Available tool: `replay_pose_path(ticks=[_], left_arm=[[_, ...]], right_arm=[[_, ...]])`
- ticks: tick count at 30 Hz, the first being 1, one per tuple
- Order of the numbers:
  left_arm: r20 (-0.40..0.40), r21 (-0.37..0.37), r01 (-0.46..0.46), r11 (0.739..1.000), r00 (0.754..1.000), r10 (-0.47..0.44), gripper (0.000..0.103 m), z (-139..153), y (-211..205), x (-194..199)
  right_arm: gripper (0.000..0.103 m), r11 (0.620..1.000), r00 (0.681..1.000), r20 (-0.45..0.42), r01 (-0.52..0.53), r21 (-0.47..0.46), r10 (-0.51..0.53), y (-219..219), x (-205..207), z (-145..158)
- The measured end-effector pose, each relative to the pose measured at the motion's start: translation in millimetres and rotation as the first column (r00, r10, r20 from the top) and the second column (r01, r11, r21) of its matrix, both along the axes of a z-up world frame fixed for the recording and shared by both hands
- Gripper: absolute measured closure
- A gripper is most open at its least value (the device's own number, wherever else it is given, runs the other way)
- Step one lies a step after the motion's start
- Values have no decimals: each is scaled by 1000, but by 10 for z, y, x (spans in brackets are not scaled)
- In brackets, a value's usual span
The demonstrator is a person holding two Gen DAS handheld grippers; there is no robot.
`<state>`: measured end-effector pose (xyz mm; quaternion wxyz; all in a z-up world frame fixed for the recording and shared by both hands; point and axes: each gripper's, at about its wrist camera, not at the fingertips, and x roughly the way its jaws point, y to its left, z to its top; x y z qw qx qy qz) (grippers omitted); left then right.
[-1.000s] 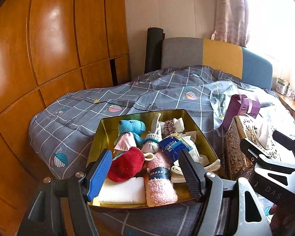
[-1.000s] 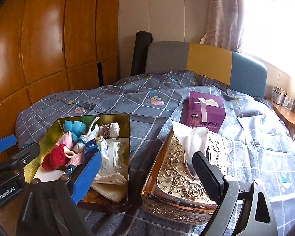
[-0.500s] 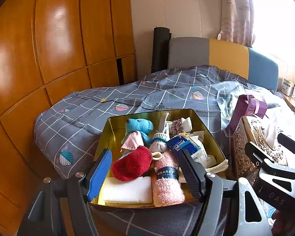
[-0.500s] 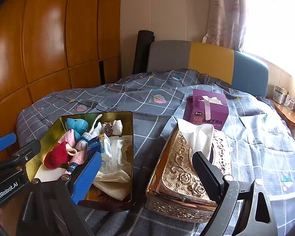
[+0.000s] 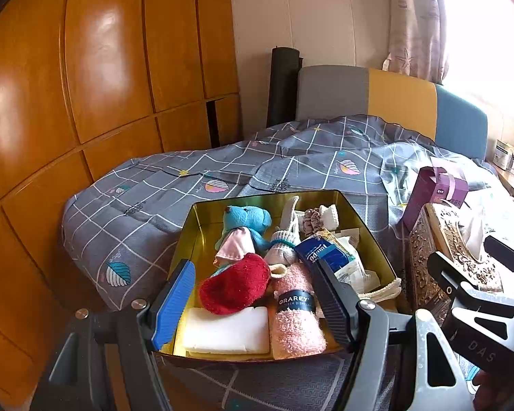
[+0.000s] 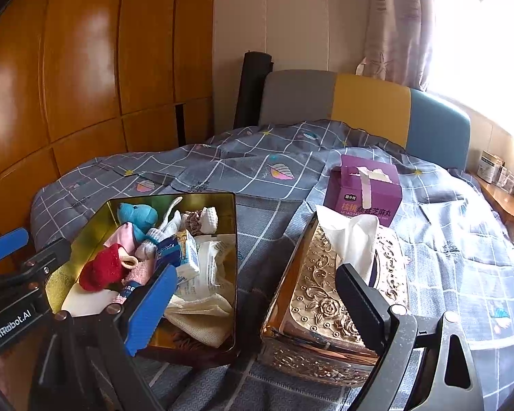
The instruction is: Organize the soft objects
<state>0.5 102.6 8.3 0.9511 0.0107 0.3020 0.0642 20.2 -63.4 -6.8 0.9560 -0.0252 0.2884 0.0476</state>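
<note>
A gold tin (image 5: 202, 215) (image 6: 89, 226) sits on the bed, packed with soft things: a blue plush bear (image 5: 246, 221) (image 6: 137, 214), a red fuzzy cloth (image 5: 234, 289) (image 6: 102, 269), a pink rolled cloth (image 5: 296, 311), a white folded cloth (image 5: 226, 332), a white sock (image 5: 284, 245), a blue tissue pack (image 5: 322, 253) (image 6: 181, 251) and a cream cloth (image 6: 202, 318). My left gripper (image 5: 253, 299) hovers open over the tin's near end, holding nothing. My right gripper (image 6: 257, 304) stands open between the tin and an ornate gold tissue box (image 6: 329, 301) (image 5: 438, 257), empty.
A purple carton (image 6: 363, 193) (image 5: 435, 190) stands behind the tissue box. The grey checked bedspread (image 6: 264, 164) covers the bed up to a grey, yellow and blue headboard (image 6: 370, 109). Wooden wardrobe doors (image 5: 85, 78) line the left; a wooden ledge (image 6: 503, 202) runs at the right.
The left wrist view has shifted slightly, so the tin sits a little further right in it. Nothing in the tin has moved and both grippers stay open.
</note>
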Motion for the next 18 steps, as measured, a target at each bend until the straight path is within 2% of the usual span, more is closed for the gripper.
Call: replay_pose_path(ticks=[11, 18], left_arm=[[4, -11, 5, 1000, 1000, -5, 32, -8, 12, -2], [47, -15, -10, 1000, 999, 10, 32, 24, 52, -33]], right_arm=[[9, 1000, 1000, -3, -3, -11, 3, 9, -5, -25], [9, 1000, 1000, 4, -3, -18, 3, 5, -16, -29]])
